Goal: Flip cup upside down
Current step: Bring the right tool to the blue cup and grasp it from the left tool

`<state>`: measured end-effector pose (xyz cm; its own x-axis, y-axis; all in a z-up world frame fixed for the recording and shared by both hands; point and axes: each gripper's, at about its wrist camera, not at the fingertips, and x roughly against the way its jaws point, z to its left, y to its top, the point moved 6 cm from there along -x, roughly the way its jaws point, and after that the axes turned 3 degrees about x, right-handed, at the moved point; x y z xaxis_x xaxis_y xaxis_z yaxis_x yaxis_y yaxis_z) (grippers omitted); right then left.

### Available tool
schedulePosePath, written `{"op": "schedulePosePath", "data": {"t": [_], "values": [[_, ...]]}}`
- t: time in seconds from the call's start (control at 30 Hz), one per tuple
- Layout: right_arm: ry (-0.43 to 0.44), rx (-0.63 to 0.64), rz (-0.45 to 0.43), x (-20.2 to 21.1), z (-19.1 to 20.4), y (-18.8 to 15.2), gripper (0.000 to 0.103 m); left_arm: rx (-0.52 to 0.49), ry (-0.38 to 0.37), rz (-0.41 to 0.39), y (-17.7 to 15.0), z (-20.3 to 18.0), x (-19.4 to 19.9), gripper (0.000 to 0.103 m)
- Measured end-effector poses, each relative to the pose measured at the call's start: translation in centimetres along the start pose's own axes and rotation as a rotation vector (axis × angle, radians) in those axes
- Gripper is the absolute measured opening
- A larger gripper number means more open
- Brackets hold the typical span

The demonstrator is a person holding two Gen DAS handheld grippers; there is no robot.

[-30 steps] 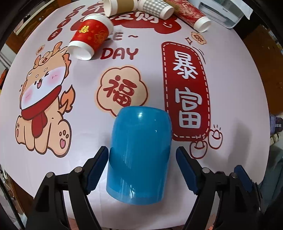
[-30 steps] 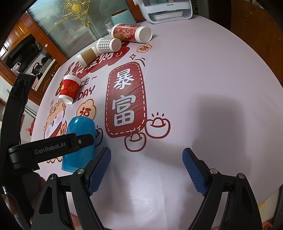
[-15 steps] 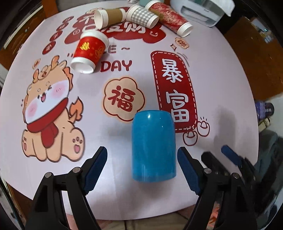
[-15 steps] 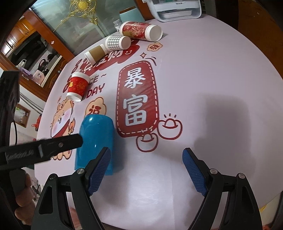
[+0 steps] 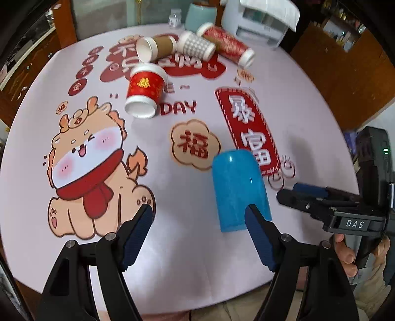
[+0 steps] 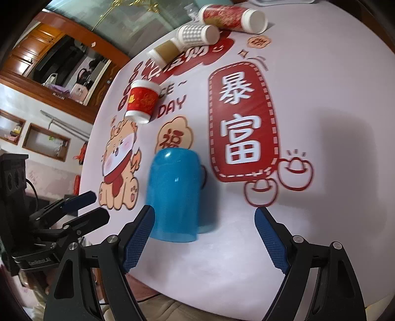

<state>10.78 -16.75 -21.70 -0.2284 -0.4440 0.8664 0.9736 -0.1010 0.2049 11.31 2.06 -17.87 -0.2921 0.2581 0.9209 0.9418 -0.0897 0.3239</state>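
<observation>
Blue cup (image 5: 238, 190) upside down on surface, both hand-held grippers empty.
Left hand-held gripper (image 5: 201, 237) spread wide, cup off its right finger; right hand-held gripper (image 6: 206, 237) wide too, cup by its left finger. Surface (image 5: 308, 118): pale printed cloth, dog cartoon, red banners. Beyond: red paper cup (image 5: 145, 92), three cups lying, white printer (image 5: 261, 22), wood cabinets.

Glossy blue plastic cup (image 5: 238, 187) on a smooth matt printed tablecloth (image 5: 172, 247), paper cups (image 5: 144, 91) beyond.
</observation>
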Motion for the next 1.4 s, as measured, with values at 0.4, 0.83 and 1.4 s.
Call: {"op": "schedulePosePath", "data": {"t": [0.4, 0.83, 1.4], "values": [[0.062, -0.027, 0.129, -4.4, 0.3, 1.5, 0.085, 0.025, -0.006, 0.028, -0.4, 3.5, -2.3, 0.075], [0.172, -0.033, 0.216, -8.1, 2.8, 2.7, 0.069, 0.086, -0.016, 0.074, -0.2, 5.8, -4.1, 0.075], [0.226, 0.003, 0.26, -10.5, 4.3, 2.7, 0.062, 0.12, -0.032, 0.109, -0.7, 6.7, -5.0, 0.075]]}}
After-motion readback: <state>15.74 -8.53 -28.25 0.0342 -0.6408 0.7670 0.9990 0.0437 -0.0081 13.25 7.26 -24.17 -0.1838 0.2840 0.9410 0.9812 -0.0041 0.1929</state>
